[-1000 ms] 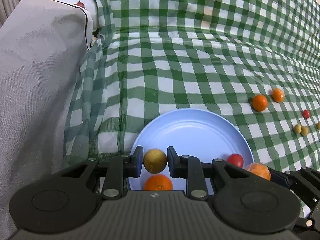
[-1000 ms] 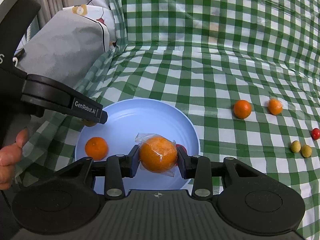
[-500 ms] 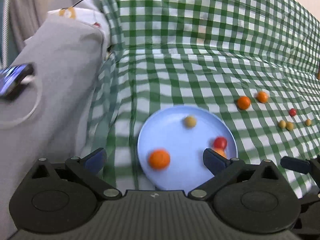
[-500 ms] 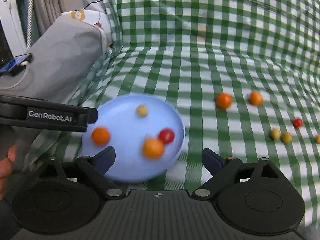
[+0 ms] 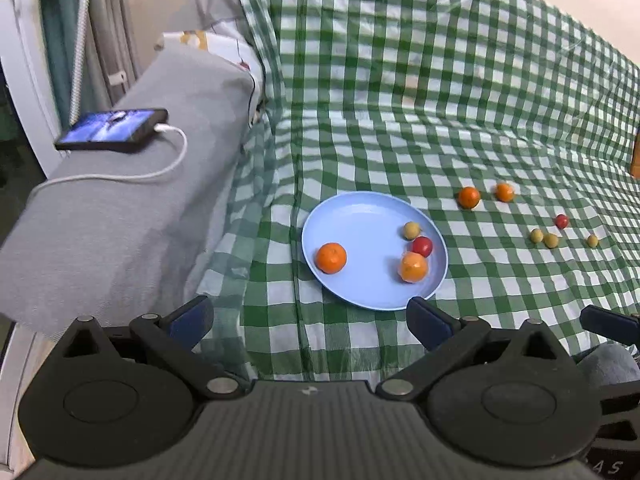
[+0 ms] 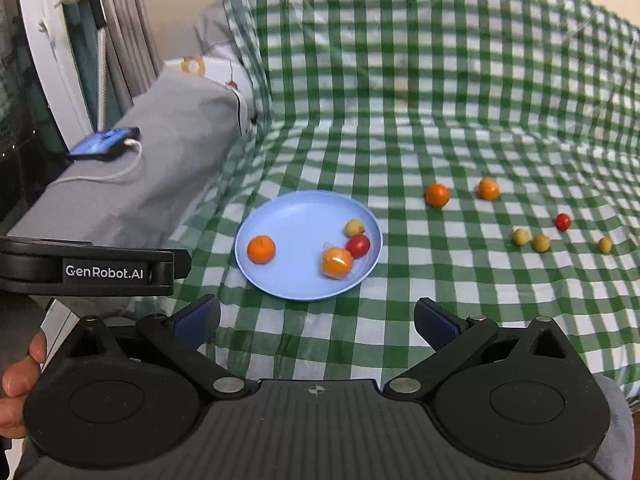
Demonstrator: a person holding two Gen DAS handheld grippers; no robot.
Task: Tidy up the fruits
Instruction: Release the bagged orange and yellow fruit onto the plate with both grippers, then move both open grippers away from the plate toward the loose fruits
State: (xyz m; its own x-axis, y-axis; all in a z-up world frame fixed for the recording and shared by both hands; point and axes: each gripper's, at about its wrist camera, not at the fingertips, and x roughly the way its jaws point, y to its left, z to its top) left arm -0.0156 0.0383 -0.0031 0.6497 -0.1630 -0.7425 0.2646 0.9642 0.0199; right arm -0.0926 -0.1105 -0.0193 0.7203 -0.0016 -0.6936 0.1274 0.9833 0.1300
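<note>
Now both my grippers hang spread wide with nothing between the pads, the right gripper (image 6: 316,322) having just finished opening, the left gripper (image 5: 310,320) likewise agape. Ahead at twelve o'clock sits the blue plate (image 5: 360,216), holding a bare orange (image 5: 331,257), a wrapped orange (image 5: 414,267), a red tomato (image 5: 422,246) and a yellow fruit (image 5: 411,230). Loose fruits (image 6: 437,195) lie at two o'clock.

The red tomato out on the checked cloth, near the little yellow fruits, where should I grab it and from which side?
Take the red tomato across its middle, coming from above with the right gripper, whose fingers stand open. It is small and round, so any width works. It sits apart from the yellow fruits, leaving bare cloth on both sides.
</note>
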